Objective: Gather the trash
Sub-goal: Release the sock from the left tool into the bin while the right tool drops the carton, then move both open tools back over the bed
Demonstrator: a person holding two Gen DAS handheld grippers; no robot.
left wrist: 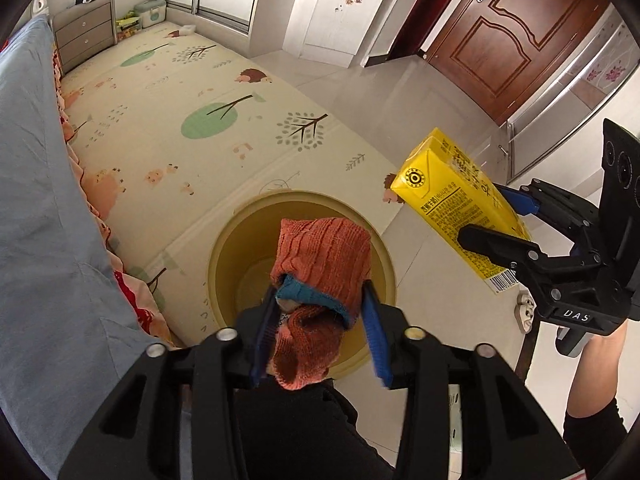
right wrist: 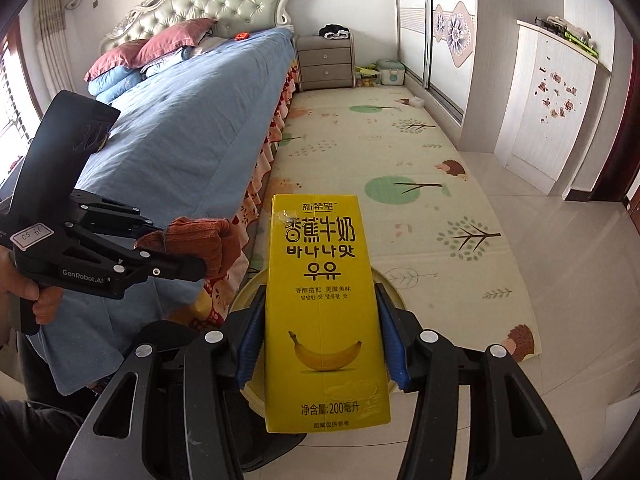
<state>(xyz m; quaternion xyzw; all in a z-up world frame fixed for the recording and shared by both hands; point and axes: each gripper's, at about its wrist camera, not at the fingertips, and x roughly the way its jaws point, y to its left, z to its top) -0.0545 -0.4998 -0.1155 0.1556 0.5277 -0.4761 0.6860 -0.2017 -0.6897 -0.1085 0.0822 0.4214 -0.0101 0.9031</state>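
An orange knitted sock [left wrist: 320, 256] with a blue cuff hangs between the fingers of my left gripper [left wrist: 320, 292], right above the mouth of a round yellow bin [left wrist: 224, 264]. The jaws stand apart, and the right pad is clear of the sock's lower part, so the sock sits loosely. My right gripper [right wrist: 319, 290] is shut on a yellow banana milk carton [right wrist: 324, 304], with both blue pads on its sides. The carton [left wrist: 448, 200] is held in the air to the right of the bin. The bin's rim [right wrist: 394, 292] shows behind the carton.
A bed with a blue cover [left wrist: 36, 184] runs along the left. The bin stands at the edge of a patterned play mat [left wrist: 168, 120], where it meets the tiled floor [left wrist: 400, 80]. A white socket block [left wrist: 526, 312] and a person's leg [left wrist: 592, 380] are at the right.
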